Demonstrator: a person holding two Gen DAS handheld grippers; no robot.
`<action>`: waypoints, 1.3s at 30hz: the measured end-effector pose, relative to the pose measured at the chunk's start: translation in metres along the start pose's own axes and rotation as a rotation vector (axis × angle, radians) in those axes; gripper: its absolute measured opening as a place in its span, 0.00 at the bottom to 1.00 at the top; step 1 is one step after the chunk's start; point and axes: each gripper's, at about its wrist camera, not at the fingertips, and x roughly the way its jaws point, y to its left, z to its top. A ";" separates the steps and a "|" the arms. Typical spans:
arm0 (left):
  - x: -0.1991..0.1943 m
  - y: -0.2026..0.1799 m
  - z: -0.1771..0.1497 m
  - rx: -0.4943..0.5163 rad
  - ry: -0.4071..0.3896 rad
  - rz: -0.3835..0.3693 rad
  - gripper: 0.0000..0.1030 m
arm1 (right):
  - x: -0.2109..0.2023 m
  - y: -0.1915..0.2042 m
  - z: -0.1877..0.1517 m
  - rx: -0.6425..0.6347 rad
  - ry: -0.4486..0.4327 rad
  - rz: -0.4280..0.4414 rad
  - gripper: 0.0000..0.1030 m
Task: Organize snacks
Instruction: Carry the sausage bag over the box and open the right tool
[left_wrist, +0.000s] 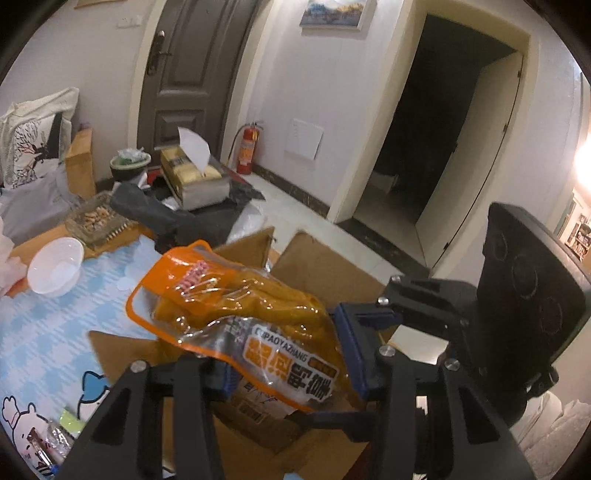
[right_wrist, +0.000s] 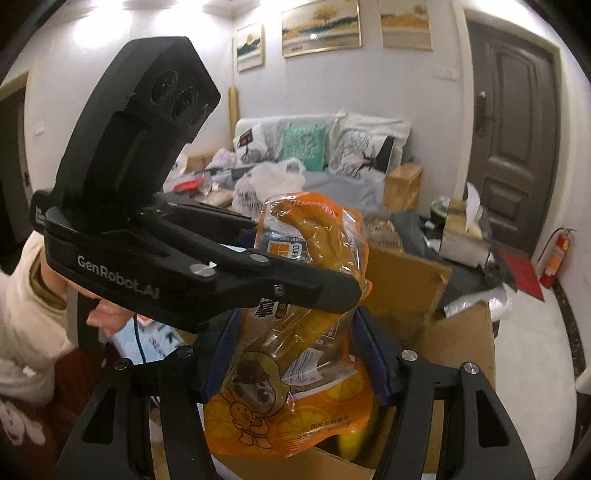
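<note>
the left gripper (left_wrist: 291, 363) is seen clamped on an orange snack pouch (left_wrist: 236, 314), its blue pads (left_wrist: 354, 354) pressed against the printed end of the pouch. the right gripper (right_wrist: 295, 354) is seen closed on a second orange pouch with a cartoon figure (right_wrist: 284, 402), the pads pressing on both of its sides. both pouches are held in the air above an open cardboard box (left_wrist: 332, 273), whose flaps are spread outward. in the right wrist view the left gripper's pouch is seen just above and behind the cartoon pouch; whether the 2 pouches touch cannot be told.

the box is stood at the edge of a table covered with a blue patterned cloth (left_wrist: 44, 332). a tissue box (left_wrist: 195, 177) is noted further back on the table, with a glass tray (left_wrist: 98, 221) and a white bowl (left_wrist: 55, 264) beside the cloth. a red fire extinguisher (left_wrist: 247, 147) is stood on the floor by the door. a white sleeve (right_wrist: 22, 295) of the person is seen at the left edge of the right wrist view.
</note>
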 end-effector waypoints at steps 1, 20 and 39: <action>0.005 0.000 -0.001 0.003 0.010 0.000 0.42 | 0.002 -0.004 -0.002 -0.003 0.007 0.006 0.56; -0.012 0.013 -0.002 0.006 -0.031 0.078 0.67 | 0.005 -0.030 -0.019 0.032 0.006 -0.069 0.71; -0.101 0.048 -0.037 -0.040 -0.110 0.205 0.69 | 0.005 0.025 0.005 0.012 -0.060 -0.018 0.71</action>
